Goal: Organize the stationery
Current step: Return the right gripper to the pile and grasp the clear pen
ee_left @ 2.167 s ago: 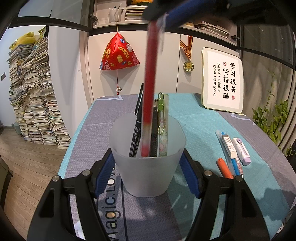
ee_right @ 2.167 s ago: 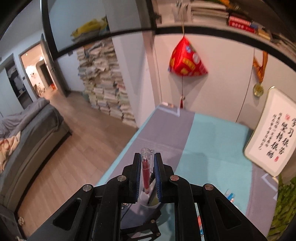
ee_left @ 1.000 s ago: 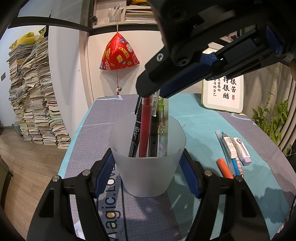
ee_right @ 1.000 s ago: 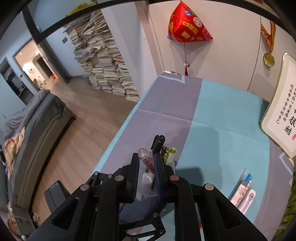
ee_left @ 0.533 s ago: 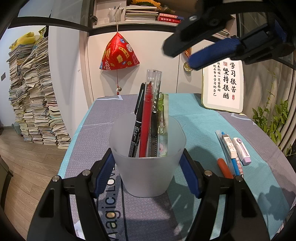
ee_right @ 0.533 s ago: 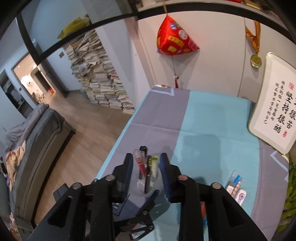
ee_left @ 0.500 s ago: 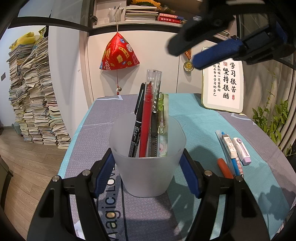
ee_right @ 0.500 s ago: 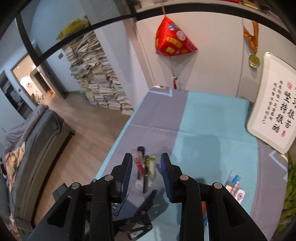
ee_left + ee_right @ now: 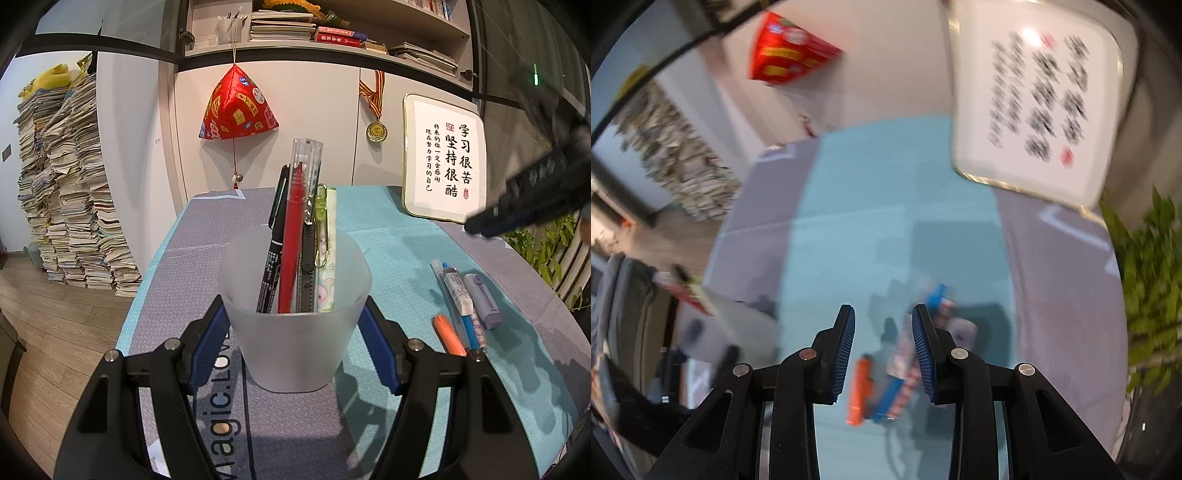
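Red pen (image 9: 291,236) now in cup (image 9: 293,325), left claw (image 9: 293,347) clamping it; right claw (image 9: 882,350), emptied, apart, over orange marker (image 9: 860,387).

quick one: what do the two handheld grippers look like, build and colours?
Both match: the left gripper and right gripper have matte black plastic bodies with cut-out linkage arms, silver round screw heads at the pivots, and blue ribbed pads lining the inner finger faces. No cables, markings or sleeves are visible.
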`<act>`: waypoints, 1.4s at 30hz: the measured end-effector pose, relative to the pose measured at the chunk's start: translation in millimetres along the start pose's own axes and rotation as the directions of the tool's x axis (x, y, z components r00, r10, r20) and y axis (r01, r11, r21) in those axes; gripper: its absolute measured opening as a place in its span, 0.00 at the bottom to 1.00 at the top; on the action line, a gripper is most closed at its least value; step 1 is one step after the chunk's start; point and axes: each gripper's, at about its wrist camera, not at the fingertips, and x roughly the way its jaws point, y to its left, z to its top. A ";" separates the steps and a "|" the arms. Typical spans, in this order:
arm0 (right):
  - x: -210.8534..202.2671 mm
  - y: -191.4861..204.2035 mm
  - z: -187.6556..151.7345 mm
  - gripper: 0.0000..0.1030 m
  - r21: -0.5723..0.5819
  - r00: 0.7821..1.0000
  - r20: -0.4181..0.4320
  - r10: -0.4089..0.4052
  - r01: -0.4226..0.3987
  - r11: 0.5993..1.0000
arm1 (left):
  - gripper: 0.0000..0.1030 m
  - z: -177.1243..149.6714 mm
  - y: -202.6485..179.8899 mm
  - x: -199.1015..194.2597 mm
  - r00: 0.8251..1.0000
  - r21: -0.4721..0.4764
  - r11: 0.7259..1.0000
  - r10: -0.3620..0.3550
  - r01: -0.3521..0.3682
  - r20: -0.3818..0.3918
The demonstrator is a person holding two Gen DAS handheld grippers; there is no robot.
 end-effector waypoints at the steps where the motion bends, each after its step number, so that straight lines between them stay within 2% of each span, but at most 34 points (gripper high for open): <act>1: 5.2 -5.6 -0.6 0.31 0.017 1.000 -0.009 -0.005 0.005 1.000 | 0.68 0.0 0.0 -0.1 1.000 0.000 1.000 0.000 0.000 0.000; 8: 30.9 -22.6 -5.0 0.31 0.075 0.998 -0.059 0.001 0.004 0.997 | 0.68 0.0 -0.4 -1.3 1.000 0.000 1.000 0.000 0.000 -0.002; 16: 35.0 -26.7 -1.2 0.31 0.111 0.999 -0.036 -0.018 0.022 0.994 | 0.68 0.0 -0.2 -1.0 1.000 0.000 1.000 0.000 0.000 -0.002; 24: 49.5 -27.7 5.3 0.31 0.166 0.998 -0.066 0.017 -0.006 0.986 | 0.67 0.0 -0.1 -1.3 1.000 0.000 1.000 -0.001 0.001 -0.002; 29: 66.2 -12.2 2.4 0.31 0.146 0.987 -0.132 0.089 -0.070 0.987 | 0.67 0.0 -0.1 -1.2 1.000 0.000 1.000 -0.001 0.001 -0.002; 34: 69.0 4.3 -0.7 0.31 0.134 0.961 -0.157 0.230 -0.210 0.969 | 0.67 0.0 -0.1 -1.5 1.000 -0.001 1.000 -0.001 0.001 -0.003; 36: 63.4 4.2 1.2 0.31 0.128 0.977 -0.124 0.171 -0.156 0.980 | 0.67 -0.2 -0.2 -1.8 1.000 0.000 1.000 0.000 0.000 -0.003; 38: 59.3 -1.7 4.2 0.31 0.133 0.994 -0.082 0.076 -0.064 0.989 | 0.67 -0.5 -0.3 -2.2 1.000 0.001 1.000 0.001 -0.001 -0.001; 39: 58.9 -5.7 5.4 0.31 0.149 0.996 -0.077 0.056 -0.044 0.988 | 0.67 -0.8 -0.3 -2.5 1.000 0.001 1.000 0.001 -0.001 0.000; 42: 64.5 -12.9 8.6 0.31 0.182 0.993 -0.100 0.065 -0.046 0.982 | 0.67 -1.2 -0.2 -2.5 1.000 0.001 1.000 0.001 -0.001 0.000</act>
